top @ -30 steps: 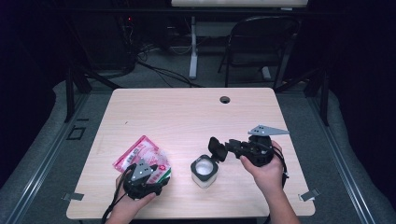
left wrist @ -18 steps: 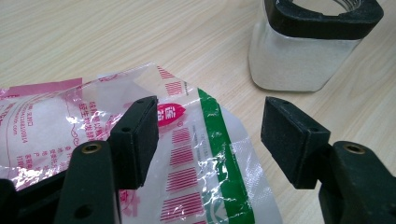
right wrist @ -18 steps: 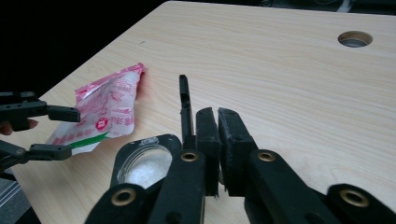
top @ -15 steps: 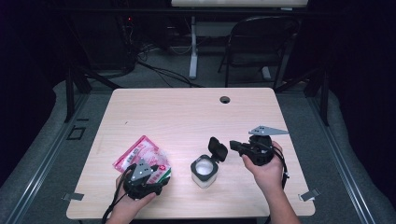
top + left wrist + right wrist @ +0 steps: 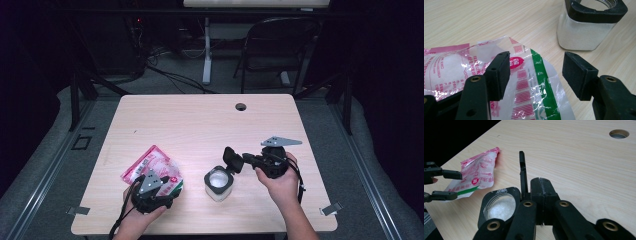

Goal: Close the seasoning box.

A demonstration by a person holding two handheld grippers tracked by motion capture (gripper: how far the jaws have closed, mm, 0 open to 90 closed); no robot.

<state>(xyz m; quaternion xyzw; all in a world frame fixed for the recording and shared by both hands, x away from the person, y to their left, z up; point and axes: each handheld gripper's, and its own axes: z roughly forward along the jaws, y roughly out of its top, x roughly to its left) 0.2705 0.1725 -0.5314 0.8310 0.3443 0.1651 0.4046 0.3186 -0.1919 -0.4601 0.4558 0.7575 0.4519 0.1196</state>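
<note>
A pink, white and green plastic bag (image 5: 152, 167) lies at the front left of the table. My left gripper (image 5: 152, 182) hovers over its near corner. In the left gripper view the bag (image 5: 529, 87) runs between the wide-apart pads (image 5: 499, 72), which have just closed a little and do not press it. A square glass jar (image 5: 218, 182) with white powder and a black collar stands mid-front. Its flip lid (image 5: 232, 159) stands upright. My right gripper (image 5: 245, 161) is shut beside the lid (image 5: 522, 170), which rests against one finger's outer side.
The wooden table (image 5: 200, 120) has a cable hole (image 5: 241, 106) near its far edge. A black chair (image 5: 280, 45) and a desk leg stand beyond the table. The jar (image 5: 584, 35) sits just past the bag's corner.
The right gripper's jaws, apart a second ago, have come together next to the raised lid. The left gripper and the bag stay where they were.
</note>
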